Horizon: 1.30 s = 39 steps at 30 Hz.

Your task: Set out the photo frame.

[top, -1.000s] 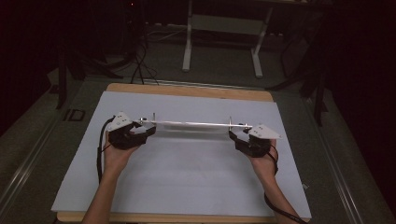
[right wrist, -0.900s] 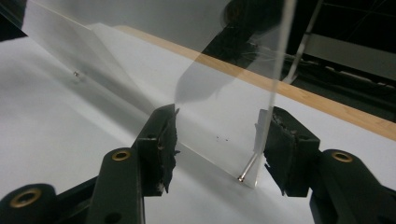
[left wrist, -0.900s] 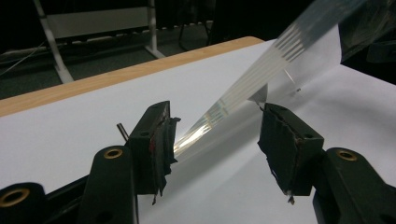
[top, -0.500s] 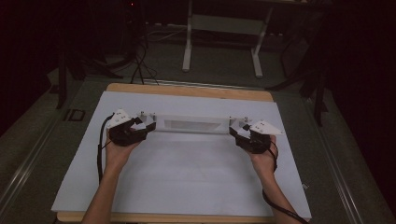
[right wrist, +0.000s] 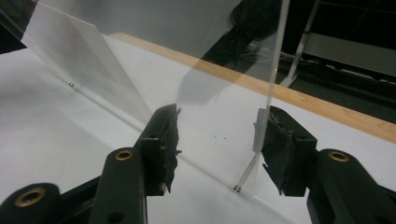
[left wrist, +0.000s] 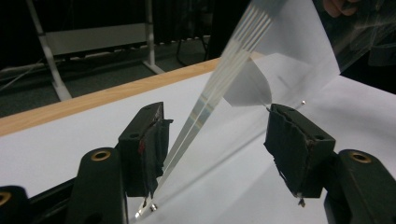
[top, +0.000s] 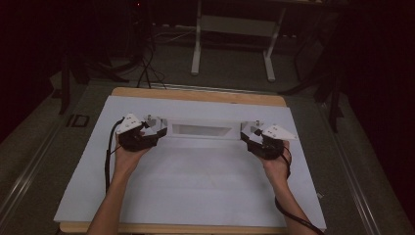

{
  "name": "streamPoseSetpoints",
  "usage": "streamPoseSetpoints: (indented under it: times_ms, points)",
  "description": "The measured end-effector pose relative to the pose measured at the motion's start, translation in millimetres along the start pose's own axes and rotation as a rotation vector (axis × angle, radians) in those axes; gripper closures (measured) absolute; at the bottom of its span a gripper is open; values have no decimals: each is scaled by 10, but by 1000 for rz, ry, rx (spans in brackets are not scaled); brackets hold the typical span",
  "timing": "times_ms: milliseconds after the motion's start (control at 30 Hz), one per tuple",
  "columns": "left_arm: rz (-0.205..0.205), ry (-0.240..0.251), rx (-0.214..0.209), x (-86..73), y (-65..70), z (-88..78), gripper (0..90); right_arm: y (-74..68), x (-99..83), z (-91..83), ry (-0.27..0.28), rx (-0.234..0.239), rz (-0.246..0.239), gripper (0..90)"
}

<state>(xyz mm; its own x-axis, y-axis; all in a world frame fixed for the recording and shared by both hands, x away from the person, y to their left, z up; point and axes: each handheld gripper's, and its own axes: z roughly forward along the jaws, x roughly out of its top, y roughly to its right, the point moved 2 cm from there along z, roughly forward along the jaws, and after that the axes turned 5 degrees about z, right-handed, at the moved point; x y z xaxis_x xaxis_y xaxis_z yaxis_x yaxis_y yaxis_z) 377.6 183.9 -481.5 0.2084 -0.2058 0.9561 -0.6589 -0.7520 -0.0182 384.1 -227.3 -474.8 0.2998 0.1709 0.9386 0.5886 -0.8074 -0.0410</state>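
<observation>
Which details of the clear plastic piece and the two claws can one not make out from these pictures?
- High view: the clear plastic piece is too small to show its shape.
- Left gripper view: glare hides whether the left claw touches it.
- Right gripper view: the right claw pads' contact is unclear; the top edge cuts the piece.

- Clear folded sheet (top: pixel 200 130): transparent, edges hard to trace in the high view; top cut off at 12 o'clock in the left gripper view (left wrist: pixel 261 51) and right gripper view (right wrist: pixel 187 28).
- Left claw (top: pixel 157 128), right claw (top: pixel 248 131): too small in the high view to tell pad contact.
- Person's forearms: cut off at 6 o'clock.
- Desk (top: pixel 195 95): near edge partly cropped.
- Floor beyond: dark, indistinct.
</observation>
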Motion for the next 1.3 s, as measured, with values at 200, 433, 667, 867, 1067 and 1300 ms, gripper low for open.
streamPoseSetpoints:
  times_ms: [200,433,667,867,1067,1300]
  points:
    - [11,-17,6,0,-20,49,365,12,16,16,-1,-1,8,485]
    - [19,-16,20,-15,-13,102,376,26,38,36,-2,-5,9,488]
    - [23,-13,40,-20,-36,160,371,48,68,69,0,-10,17,491]
    - [12,-9,48,-16,-52,193,372,86,59,111,-11,-19,16,471]
    - [10,3,60,-17,-64,215,374,120,17,208,-32,-17,13,450]
    - [17,-13,83,0,-75,258,356,148,-11,320,-51,-10,11,440]
